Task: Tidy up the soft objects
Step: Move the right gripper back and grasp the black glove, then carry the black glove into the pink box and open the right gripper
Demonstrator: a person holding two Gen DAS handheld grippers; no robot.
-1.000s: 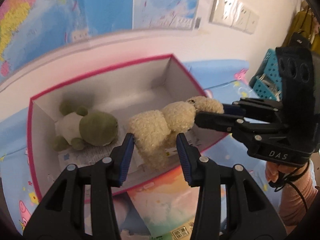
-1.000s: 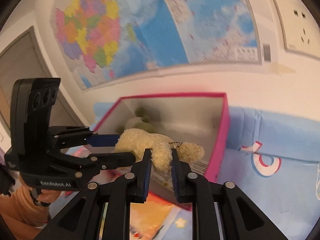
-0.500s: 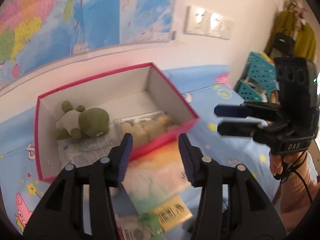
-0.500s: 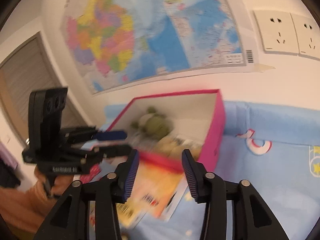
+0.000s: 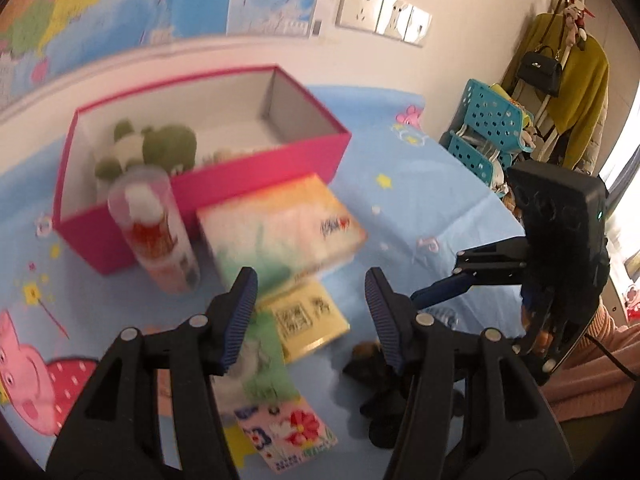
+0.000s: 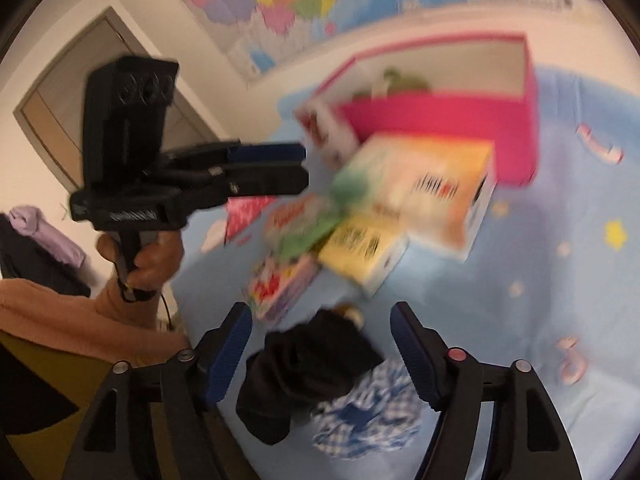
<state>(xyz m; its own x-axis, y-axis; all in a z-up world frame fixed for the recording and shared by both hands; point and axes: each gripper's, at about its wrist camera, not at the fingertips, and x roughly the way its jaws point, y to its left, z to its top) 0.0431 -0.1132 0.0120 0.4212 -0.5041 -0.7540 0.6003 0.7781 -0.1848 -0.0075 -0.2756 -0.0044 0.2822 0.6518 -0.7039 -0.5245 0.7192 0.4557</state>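
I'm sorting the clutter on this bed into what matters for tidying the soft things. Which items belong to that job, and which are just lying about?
Job:
pink box
green plush inside it
black cloth
checked cloth
left claw and right claw, both open

Lying about:
tissue packs
clear bottle
blue baskets
wall map

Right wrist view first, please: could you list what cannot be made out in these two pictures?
- Right wrist view: printing on the tissue packs is lost to motion blur.
- Right wrist view: the dark soft toy shows no face; blurred.
- Left wrist view: the cream plush in the pink box is hidden by its front wall; only a sliver shows.
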